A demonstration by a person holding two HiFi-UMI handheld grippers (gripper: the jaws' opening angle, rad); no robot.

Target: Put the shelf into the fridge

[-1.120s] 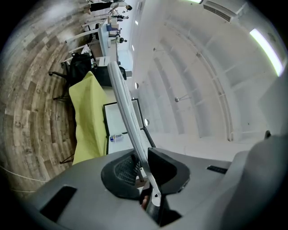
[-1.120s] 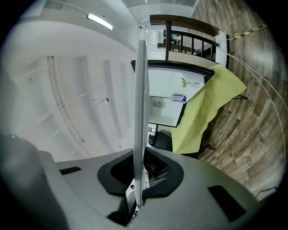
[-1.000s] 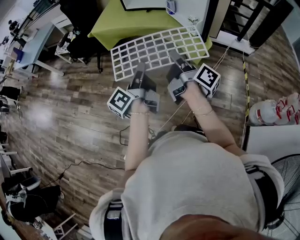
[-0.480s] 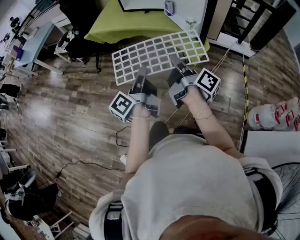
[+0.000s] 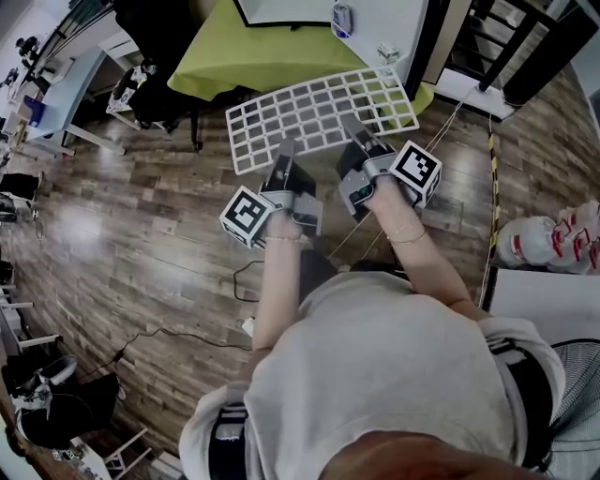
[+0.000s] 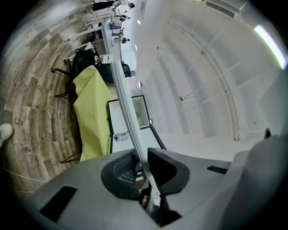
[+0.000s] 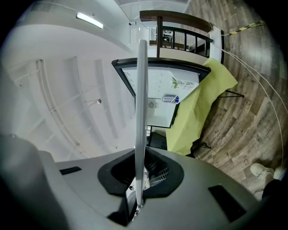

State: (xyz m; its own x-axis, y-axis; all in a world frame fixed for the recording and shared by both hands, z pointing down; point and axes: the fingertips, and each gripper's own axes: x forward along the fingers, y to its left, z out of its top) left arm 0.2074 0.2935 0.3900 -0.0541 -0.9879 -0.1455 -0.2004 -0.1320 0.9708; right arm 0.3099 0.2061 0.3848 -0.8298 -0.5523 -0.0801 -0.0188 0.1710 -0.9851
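Shelf [image 5: 319,111], a white wire grid, hung flat over the wood floor [image 5: 141,216]. It was just in front of the green cloth [image 5: 253,52] and the fridge [image 7: 155,96]. The left gripper [image 5: 286,150] and right gripper [image 5: 352,127] each pinched its near edge. It sat a little lower in the head view than a second before.

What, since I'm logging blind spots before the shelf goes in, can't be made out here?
Inside of the fridge: head view, top edge cuts it off; gripper views, too small.
Grid of the shelf: both gripper views show it edge-on only.
Floor under the person: head view, the body covers it.
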